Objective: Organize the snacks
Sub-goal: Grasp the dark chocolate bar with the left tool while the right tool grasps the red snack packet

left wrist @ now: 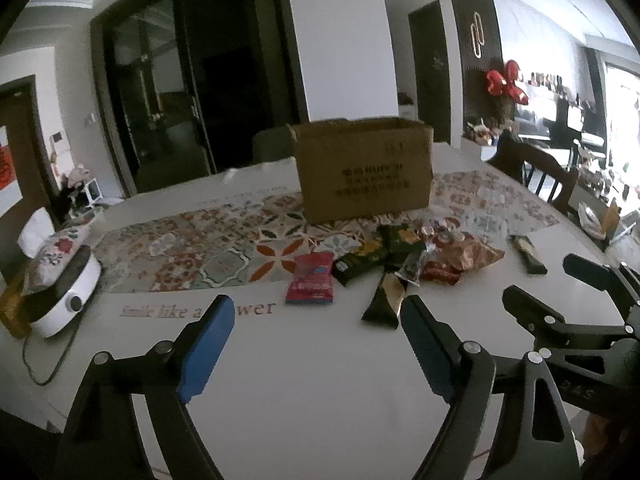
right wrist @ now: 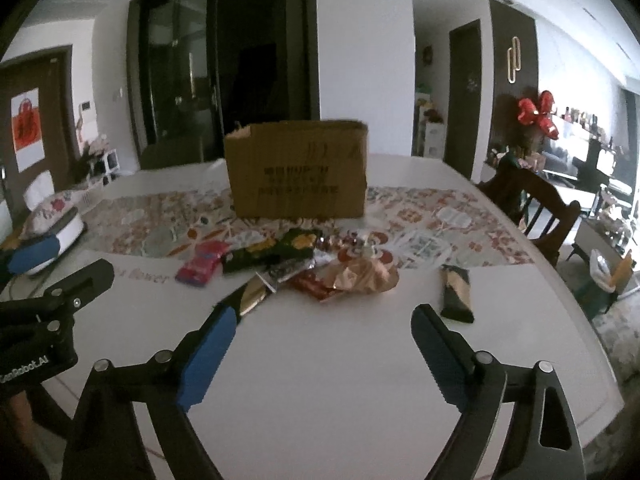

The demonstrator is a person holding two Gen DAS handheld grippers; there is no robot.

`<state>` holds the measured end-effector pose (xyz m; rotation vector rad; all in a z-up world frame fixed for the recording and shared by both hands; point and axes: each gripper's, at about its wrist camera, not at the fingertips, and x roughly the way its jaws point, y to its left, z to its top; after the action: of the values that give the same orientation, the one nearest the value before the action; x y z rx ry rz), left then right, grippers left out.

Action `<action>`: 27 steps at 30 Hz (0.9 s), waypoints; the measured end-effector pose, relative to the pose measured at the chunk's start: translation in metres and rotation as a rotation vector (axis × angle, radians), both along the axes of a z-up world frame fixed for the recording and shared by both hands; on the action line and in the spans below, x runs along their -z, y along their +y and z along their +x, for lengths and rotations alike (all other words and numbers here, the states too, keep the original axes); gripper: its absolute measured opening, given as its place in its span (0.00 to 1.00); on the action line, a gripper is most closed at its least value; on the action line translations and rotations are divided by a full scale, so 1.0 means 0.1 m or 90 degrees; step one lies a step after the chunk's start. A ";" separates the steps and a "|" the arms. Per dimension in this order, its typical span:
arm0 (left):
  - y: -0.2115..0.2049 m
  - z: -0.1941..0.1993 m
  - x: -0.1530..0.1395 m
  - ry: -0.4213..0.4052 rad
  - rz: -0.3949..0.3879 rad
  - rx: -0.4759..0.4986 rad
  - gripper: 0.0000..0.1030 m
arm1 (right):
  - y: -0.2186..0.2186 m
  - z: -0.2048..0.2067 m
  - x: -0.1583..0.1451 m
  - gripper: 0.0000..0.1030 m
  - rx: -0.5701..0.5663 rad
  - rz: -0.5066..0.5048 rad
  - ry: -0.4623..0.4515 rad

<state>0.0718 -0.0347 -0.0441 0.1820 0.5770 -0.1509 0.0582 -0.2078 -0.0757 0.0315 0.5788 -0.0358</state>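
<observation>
A heap of snack packets lies on the white table [left wrist: 320,380] in front of an open cardboard box [left wrist: 364,172] [right wrist: 298,172]. It holds a pink-red packet [left wrist: 310,280] [right wrist: 202,264], green packets [left wrist: 376,252] [right wrist: 272,250], a dark gold-printed packet [left wrist: 386,300] [right wrist: 248,298] and a coppery bag [left wrist: 468,254] [right wrist: 360,276]. A dark bar [left wrist: 528,254] [right wrist: 456,292] lies apart to the right. My left gripper [left wrist: 318,306] hangs open just short of the pink-red and dark packets. My right gripper [right wrist: 324,312] is open too, short of the heap, with nothing between its fingers.
A patterned runner [left wrist: 200,248] crosses the table under the box. A white round appliance [left wrist: 68,296] with a cord sits at the left edge, next to a flowered cushion [left wrist: 56,248]. A dark wooden chair [right wrist: 532,204] stands at the table's right side.
</observation>
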 end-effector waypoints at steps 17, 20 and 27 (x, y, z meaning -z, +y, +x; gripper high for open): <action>-0.31 0.67 0.50 0.098 0.008 0.075 0.73 | -0.08 0.73 0.52 0.73 -0.058 -0.018 0.129; -0.34 0.79 0.57 0.119 -0.001 0.082 0.71 | -0.10 0.84 0.57 0.70 -0.065 -0.013 0.145; -0.44 0.99 0.72 0.142 0.000 0.101 0.67 | -0.14 1.07 0.68 0.70 -0.087 0.009 0.181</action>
<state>0.1704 -0.0790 -0.1159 0.2123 0.7840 -0.3284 0.1653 -0.2222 -0.1440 0.0003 0.8636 0.0974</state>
